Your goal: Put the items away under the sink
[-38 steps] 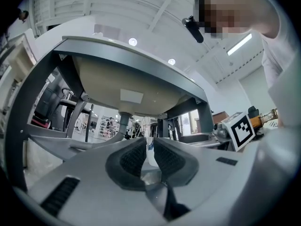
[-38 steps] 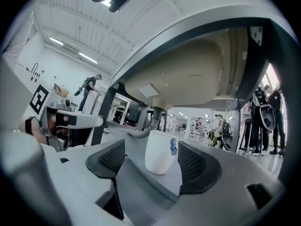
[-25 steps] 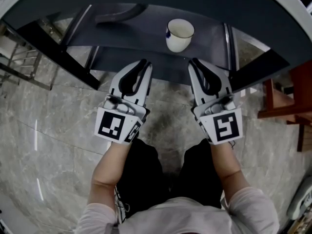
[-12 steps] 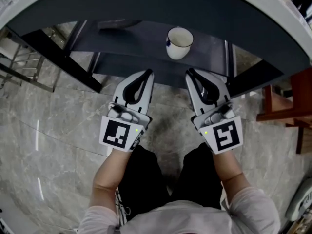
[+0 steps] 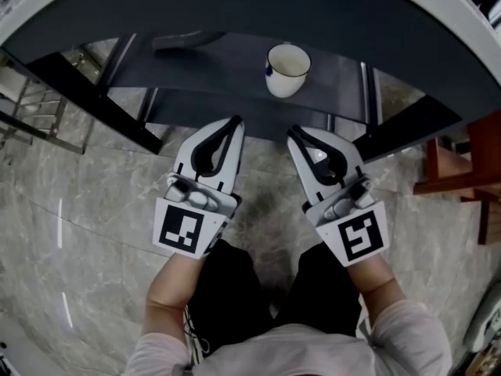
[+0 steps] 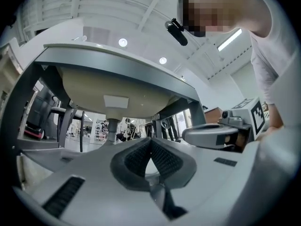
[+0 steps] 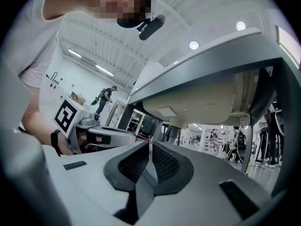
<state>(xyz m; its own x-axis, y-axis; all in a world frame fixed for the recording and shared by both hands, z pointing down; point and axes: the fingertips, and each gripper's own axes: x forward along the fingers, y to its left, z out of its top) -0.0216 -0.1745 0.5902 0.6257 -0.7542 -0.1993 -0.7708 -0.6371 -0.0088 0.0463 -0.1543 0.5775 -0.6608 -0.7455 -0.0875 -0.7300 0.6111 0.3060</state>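
A white cup (image 5: 287, 69) with a dark handle stands upright on the dark shelf (image 5: 235, 61) below the sink. A flat dark item (image 5: 178, 40) lies at the shelf's back left. Both grippers hover over the floor in front of the shelf, short of its edge and touching nothing. My left gripper (image 5: 235, 121) is shut and empty; its pads meet at the tip (image 6: 150, 140). My right gripper (image 5: 293, 131) is shut and empty too, its tip angled left (image 7: 150, 144). The sink basin's underside (image 6: 108, 86) hangs above in both gripper views.
The sink's curved rim (image 5: 438, 22) arcs over the shelf. Dark frame legs (image 5: 86, 92) slant down at left and right (image 5: 407, 124). A red-brown stool (image 5: 458, 171) stands at the right, a metal rack (image 5: 31, 108) at the left. The floor is grey marble.
My right gripper has drawn back a little from the shelf and turned its tip to the left. The left gripper has hardly moved. Cup and shelf stand as before.
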